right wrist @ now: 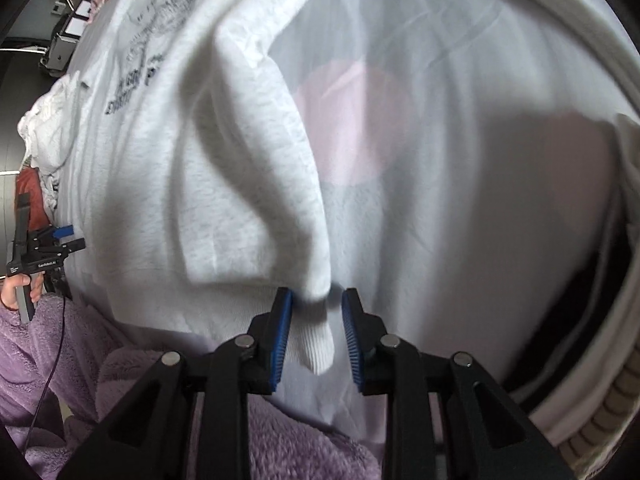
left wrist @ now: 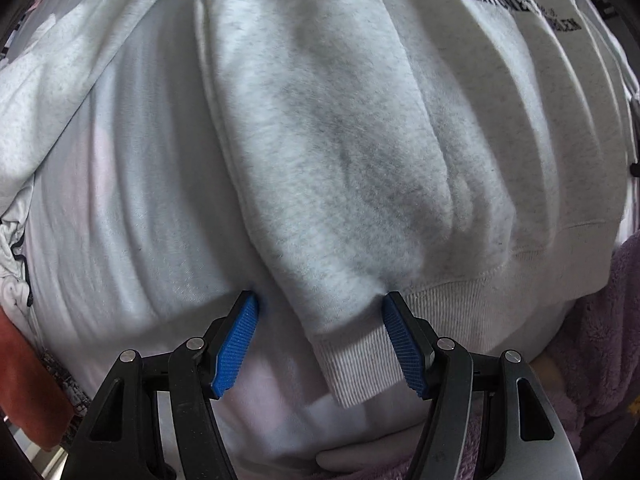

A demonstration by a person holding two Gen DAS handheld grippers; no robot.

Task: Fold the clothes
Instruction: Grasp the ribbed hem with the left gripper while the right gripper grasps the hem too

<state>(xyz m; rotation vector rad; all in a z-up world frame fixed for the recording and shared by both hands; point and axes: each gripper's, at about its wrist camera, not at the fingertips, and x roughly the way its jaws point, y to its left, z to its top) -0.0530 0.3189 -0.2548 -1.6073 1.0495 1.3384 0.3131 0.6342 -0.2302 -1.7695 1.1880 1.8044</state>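
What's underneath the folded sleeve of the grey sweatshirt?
The sleeve lies across the sweatshirt body. Under that, a purple fleece blanket shows at the hem. What lies directly beneath the sleeve is covered.

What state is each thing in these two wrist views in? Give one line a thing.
Sweatshirt: spread out, print up, sleeves folded inward.
Left sleeve cuff: lying between the left tongs, not pinched.
Right sleeve cuff: lying between the right tongs, pads apart from it.
Purple fleece: lying under the sweatshirt's hem.
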